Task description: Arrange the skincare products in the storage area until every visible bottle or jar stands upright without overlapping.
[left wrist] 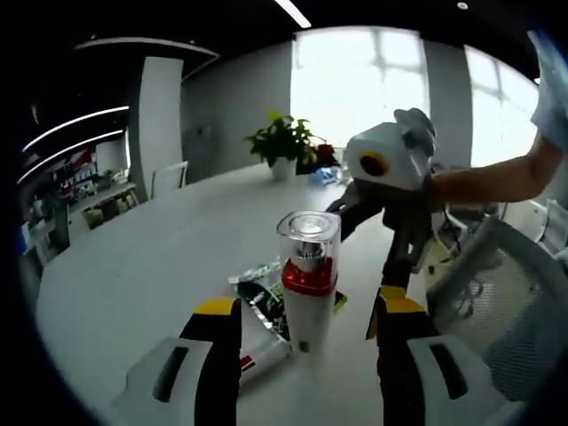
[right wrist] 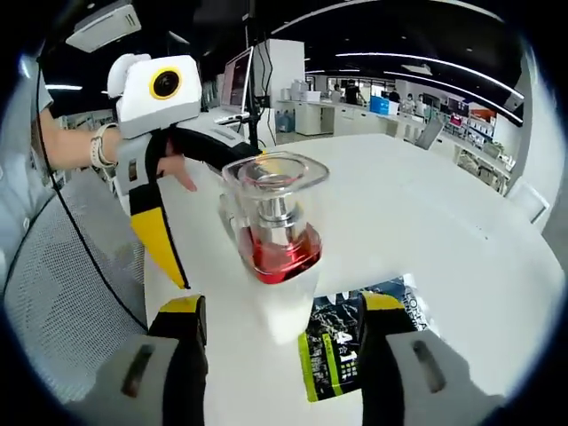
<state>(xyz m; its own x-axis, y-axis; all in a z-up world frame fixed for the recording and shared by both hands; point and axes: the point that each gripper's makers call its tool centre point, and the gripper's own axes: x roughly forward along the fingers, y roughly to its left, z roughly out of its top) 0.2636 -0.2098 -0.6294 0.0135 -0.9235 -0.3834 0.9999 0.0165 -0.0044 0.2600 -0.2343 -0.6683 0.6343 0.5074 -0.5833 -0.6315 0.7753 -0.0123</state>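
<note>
White bottle (left wrist: 308, 288) upright on worktop (left wrist: 133, 275) between left gripper (left wrist: 306, 324) fingers (apart); right gripper (right wrist: 275, 315) apart too; release gently, avoid packet (right wrist: 355, 342).

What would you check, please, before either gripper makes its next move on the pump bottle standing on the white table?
1. Pump bottle upright on the table: ok, it stands with its clear cap on top.
2. Left gripper open and straddling the bottle: ok, the jaws stand apart on either side.
3. Right gripper open with the bottle between its jaws: ok.
4. Any jaw touching the bottle: cannot tell.
5. No overlap among products: not ok, a white tube and a dark sachet lie flat at the bottle's base.
6. The two grippers keep apart: cannot tell; they face each other closely across the bottle.
</note>
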